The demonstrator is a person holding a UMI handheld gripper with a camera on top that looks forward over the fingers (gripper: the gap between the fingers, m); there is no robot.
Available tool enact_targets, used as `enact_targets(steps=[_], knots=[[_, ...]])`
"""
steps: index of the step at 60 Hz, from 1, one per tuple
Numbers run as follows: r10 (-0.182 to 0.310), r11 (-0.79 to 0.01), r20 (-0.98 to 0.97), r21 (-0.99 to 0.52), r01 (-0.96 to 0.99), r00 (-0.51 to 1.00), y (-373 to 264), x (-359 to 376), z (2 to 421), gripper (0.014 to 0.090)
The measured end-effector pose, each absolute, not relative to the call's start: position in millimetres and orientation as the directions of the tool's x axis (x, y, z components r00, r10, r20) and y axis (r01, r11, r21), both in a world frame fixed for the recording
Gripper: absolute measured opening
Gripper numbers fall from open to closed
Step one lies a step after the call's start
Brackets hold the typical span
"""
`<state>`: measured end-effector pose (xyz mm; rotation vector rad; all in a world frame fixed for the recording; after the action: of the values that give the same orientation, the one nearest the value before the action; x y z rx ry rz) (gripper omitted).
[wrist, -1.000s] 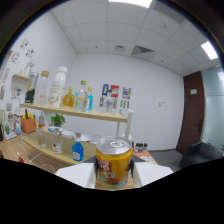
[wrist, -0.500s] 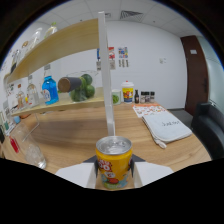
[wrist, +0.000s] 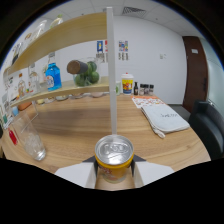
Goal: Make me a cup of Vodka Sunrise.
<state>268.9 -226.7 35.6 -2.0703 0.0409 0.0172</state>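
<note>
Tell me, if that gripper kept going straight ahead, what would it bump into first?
Probably the white shelf post, standing just beyond the yellow can that the gripper holds; depth is hard to judge.

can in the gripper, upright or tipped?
Upright. The can shows its silver top level, squeezed by both fingers of the gripper above the wooden table.

The can's (wrist: 114,159) lower half sinks out of sight between the jaws, the small bottles (wrist: 143,89) at the worktop's (wrist: 90,125) far end are too tiny to identify, and the wall posters (wrist: 112,46) stay illegible.
</note>
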Motion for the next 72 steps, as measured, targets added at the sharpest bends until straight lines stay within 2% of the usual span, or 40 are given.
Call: enact_targets(steps=[4, 6, 11, 12, 24, 31, 38, 49, 63, 72], knots=[[-0.028, -0.493, -0.021, -0.869, -0.032, 0.999, -227.9, 269.3, 34.8, 0.0547], [-0.043, -0.499, -0.018, -0.866, -0.037, 0.999, -229.2, 271.4, 35.7, 0.0606], [-0.086, -0.513, 0.01, -0.858, -0.036, 0.996, -235.1, 277.5, 45.7, 0.0849], [-0.094, -0.514, 0.016, -0.857, -0.034, 0.995, -236.6, 278.4, 49.1, 0.0864], [-0.112, -0.451, 0.076, -0.893, 0.017, 0.991, -263.8, 249.5, 122.5, 0.0853], [-0.083, -0.413, 0.046, -0.911, 0.008, 0.995, -284.8, 199.2, 155.6, 0.0853], [-0.05, -0.403, -0.002, -0.915, -0.022, 0.999, -301.8, 139.5, 159.5, 0.0852], [-0.015, -0.436, -0.033, -0.899, -0.036, 0.999, -311.8, 60.5, 142.5, 0.0861], [0.05, -0.316, -0.054, -0.948, -0.035, 0.997, -243.4, -11.4, 197.5, 0.0866], [0.07, -0.25, -0.04, -0.968, -0.021, 0.997, -183.3, -39.7, 225.9, 0.0853]])
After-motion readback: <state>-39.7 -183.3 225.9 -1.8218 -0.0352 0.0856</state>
